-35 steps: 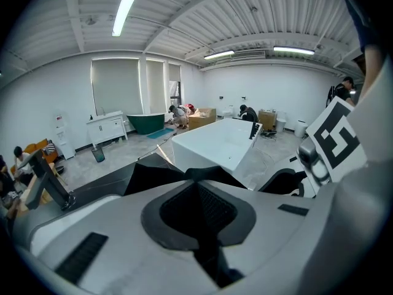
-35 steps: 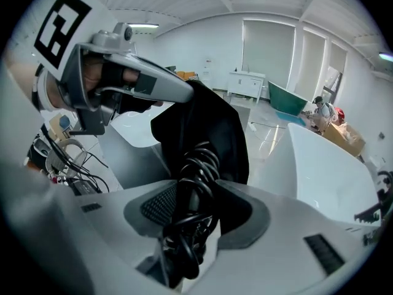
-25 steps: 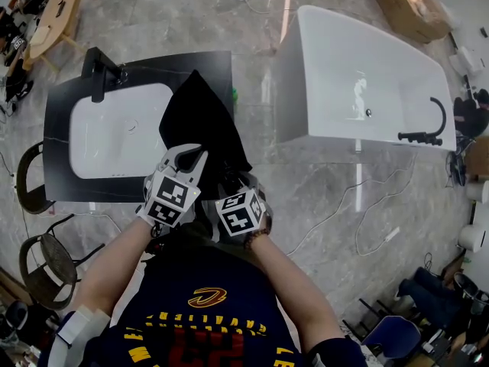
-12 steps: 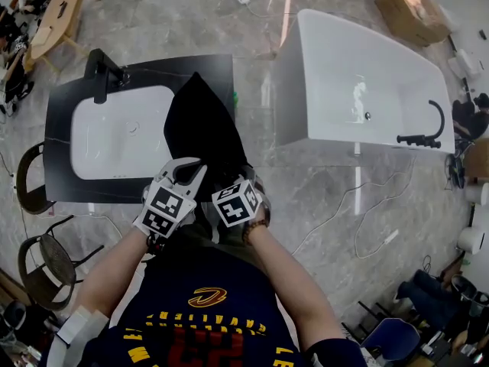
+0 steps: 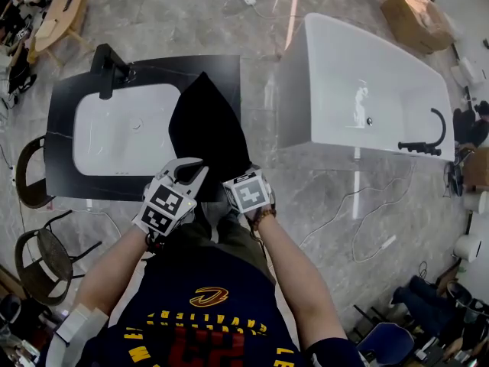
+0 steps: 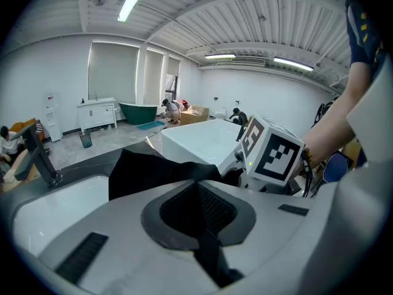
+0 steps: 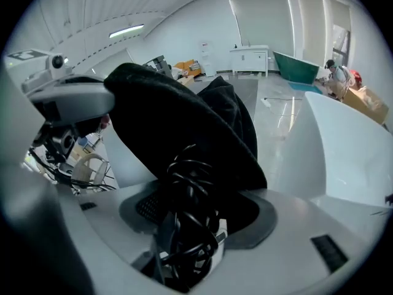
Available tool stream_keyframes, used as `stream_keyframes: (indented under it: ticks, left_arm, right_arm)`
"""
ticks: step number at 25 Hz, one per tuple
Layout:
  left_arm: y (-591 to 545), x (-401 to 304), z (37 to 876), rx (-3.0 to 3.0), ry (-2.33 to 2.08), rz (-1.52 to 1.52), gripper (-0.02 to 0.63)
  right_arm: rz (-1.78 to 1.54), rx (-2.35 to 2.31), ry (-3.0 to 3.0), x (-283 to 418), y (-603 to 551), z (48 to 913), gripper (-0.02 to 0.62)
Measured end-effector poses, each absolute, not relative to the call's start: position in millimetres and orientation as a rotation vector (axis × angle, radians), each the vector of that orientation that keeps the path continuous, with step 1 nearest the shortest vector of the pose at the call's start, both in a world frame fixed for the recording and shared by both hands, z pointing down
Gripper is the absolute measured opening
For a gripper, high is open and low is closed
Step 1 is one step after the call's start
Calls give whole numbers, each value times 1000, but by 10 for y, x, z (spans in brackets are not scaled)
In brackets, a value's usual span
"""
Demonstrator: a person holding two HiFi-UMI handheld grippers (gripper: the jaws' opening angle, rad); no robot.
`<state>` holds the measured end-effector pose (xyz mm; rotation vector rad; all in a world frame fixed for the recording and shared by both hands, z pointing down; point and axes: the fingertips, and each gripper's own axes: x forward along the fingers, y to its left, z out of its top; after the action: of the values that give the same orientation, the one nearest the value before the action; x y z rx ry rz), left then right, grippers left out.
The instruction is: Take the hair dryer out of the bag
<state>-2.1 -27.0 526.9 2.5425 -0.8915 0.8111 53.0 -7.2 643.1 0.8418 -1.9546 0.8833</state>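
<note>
Left hand-held gripper (image 5: 189,168) pinched the black bag (image 5: 205,125) over the table's (image 5: 59,113) right edge. Right hand-held gripper's (image 7: 196,209) jaws, just spread wide, straddled a coiled cord (image 7: 184,189). Open floor (image 5: 321,197) lay alongside.

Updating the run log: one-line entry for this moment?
left gripper: fingers shut on black bag | right gripper: fingers have just been opening, now wide, coiled black cord between them

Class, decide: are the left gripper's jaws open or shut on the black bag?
Shut: the left gripper view shows the left gripper pinching a fold of the black bag between closed jaws.
</note>
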Motion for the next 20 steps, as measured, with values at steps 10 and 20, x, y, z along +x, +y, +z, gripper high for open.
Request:
stream_keyframes:
  ticks: [10, 20]
  left_arm:
    - [-275, 39, 5363, 2534, -860, 831, 12]
    - [-135, 172, 5365, 2569, -795, 875, 12]
  right_arm:
    - [1151, 847, -1953, 539, 221, 6268, 247]
    - [1308, 1046, -1919, 709, 436, 6150, 243]
